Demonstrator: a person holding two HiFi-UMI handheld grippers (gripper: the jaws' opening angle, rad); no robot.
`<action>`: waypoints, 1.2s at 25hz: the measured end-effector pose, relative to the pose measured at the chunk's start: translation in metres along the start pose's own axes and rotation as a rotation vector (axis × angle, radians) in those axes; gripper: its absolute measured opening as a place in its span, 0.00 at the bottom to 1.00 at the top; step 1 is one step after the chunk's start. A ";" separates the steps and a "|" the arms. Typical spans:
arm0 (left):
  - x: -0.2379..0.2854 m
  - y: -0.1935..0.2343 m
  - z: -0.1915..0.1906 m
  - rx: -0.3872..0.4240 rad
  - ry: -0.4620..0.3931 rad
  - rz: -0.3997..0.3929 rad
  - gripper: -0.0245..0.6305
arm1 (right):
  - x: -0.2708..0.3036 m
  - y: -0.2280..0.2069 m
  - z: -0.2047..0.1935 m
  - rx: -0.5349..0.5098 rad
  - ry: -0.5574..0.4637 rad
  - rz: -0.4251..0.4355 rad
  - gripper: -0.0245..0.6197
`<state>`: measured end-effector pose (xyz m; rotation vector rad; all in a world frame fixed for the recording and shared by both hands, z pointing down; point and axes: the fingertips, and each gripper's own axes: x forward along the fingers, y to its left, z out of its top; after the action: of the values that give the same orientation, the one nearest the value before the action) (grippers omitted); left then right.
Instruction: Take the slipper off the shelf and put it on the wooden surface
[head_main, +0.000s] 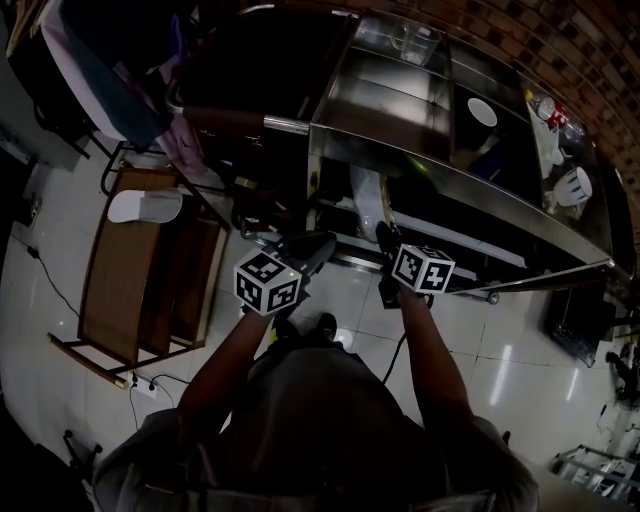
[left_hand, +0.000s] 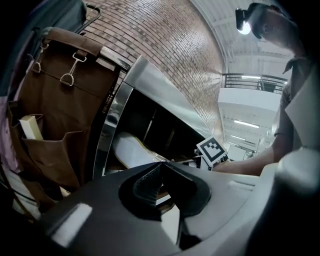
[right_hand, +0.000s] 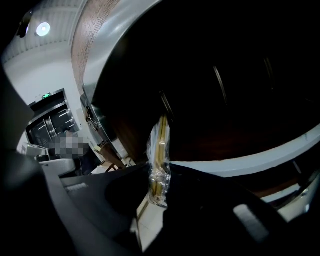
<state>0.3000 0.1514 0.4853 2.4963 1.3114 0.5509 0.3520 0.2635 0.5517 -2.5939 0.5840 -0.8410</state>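
Note:
A white slipper (head_main: 366, 200) lies on the lower level of the steel shelf (head_main: 470, 215). My right gripper (head_main: 386, 238) reaches in at its near end. In the right gripper view the jaws (right_hand: 159, 176) are pinched on the slipper's thin plastic-wrapped edge (right_hand: 159, 150), which stands upright between them. My left gripper (head_main: 303, 252) hangs just left of it in front of the shelf, shut on nothing (left_hand: 161, 170). Its view shows the slipper (left_hand: 131, 150) on the shelf and the right gripper's marker cube (left_hand: 213, 150). A second white slipper (head_main: 145, 205) rests on the wooden surface (head_main: 120, 290) at the left.
A white bowl (head_main: 482, 111) and cups (head_main: 572, 185) stand on the shelf's upper levels. A brown bag (left_hand: 60, 100) hangs left of the shelf. Cloth (head_main: 100, 70) is piled at the upper left. A power strip (head_main: 147, 385) lies on the tiled floor.

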 end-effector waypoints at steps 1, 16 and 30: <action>0.004 -0.003 0.001 0.003 -0.002 -0.011 0.04 | -0.009 -0.003 0.000 0.000 -0.006 -0.006 0.12; 0.020 -0.039 0.003 0.041 -0.040 -0.035 0.04 | -0.115 0.006 -0.026 -0.032 -0.072 -0.011 0.12; -0.049 -0.093 -0.037 -0.002 -0.147 0.283 0.04 | -0.164 0.047 -0.069 -0.183 0.025 0.259 0.12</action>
<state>0.1905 0.1640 0.4707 2.6808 0.9119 0.4156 0.1754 0.2884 0.5057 -2.5919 1.0214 -0.7659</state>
